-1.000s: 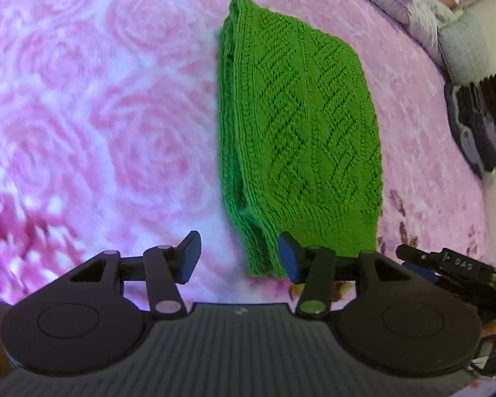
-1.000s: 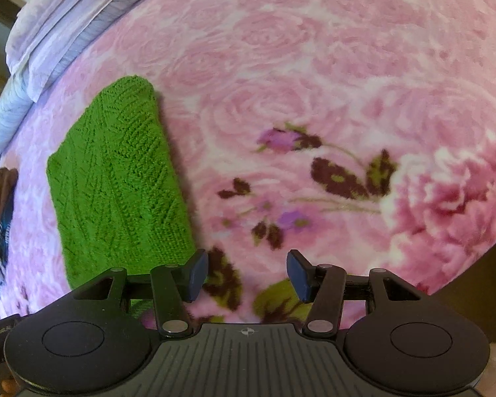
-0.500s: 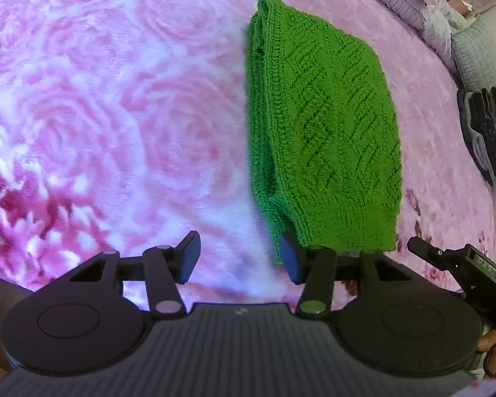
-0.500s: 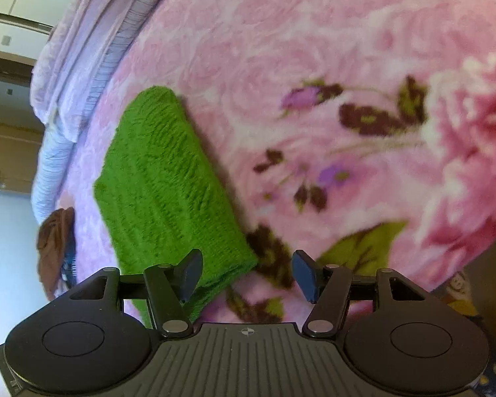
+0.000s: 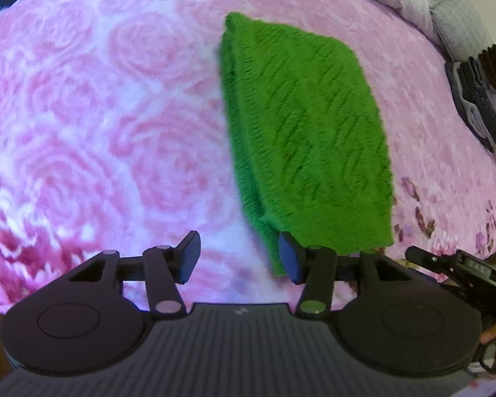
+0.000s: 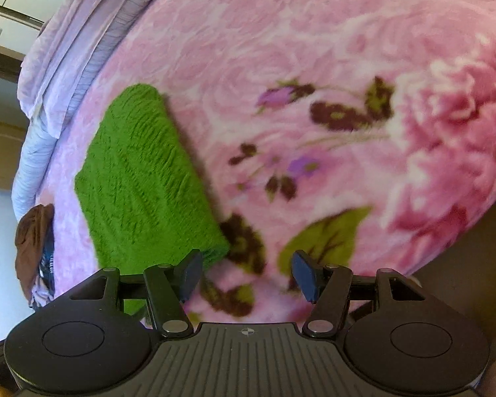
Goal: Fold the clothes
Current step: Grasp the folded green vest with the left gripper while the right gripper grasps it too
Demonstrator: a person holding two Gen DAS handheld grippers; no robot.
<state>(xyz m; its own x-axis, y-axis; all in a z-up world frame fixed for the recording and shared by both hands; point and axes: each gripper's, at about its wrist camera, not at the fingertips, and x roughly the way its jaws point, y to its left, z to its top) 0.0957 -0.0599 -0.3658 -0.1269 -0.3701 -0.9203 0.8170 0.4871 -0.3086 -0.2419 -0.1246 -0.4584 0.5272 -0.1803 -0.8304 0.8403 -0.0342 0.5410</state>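
One folded green knit (image 5: 307, 132) on one pink floral blanket (image 5: 115, 115), left tool (image 5: 238, 258) spread, right tool (image 6: 246, 276) spread, both pinching nothing

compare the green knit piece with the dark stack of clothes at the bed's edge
The green knit piece is bright green, one folded item lying flat in the middle of the pink floral blanket. The dark stack of clothes is black and grey, several layers together, at the blanket's far edge. Both look folded, and neither is held.
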